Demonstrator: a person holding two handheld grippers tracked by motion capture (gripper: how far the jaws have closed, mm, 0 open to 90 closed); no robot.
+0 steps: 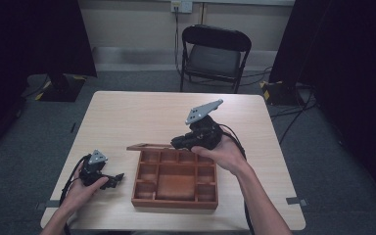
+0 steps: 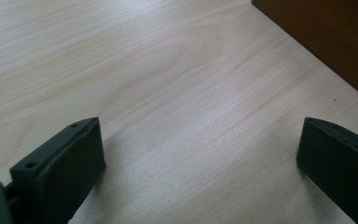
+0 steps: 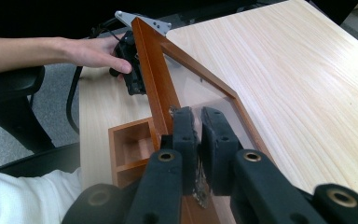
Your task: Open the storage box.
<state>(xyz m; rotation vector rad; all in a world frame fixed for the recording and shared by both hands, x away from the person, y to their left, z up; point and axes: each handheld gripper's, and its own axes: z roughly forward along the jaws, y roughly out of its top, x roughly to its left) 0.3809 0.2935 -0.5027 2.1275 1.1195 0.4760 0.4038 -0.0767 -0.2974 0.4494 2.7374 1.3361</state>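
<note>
A wooden compartment box sits on the light wooden desk near the desk's near edge, roughly midway between its left and right edges, its divided interior exposed. Its lid, a wooden frame around a clear pane, stands swung up along the far side of the box. The right tool is at the far edge of the box; in the right gripper view its two black jaws are closed on the lid, pressing on the transparent pane close to one frame rail. The left tool rests low over the desk near the near left corner, just beside the left wall of the box and apart from it; in the left gripper view its jaws stand wide apart over bare desk surface with nothing between them, and the brown box wall fills the upper right corner. The left hand grasping its tool appears beyond the lid in the right gripper view. A black folding chair stands on the grey floor past the far edge of the desk.
</note>
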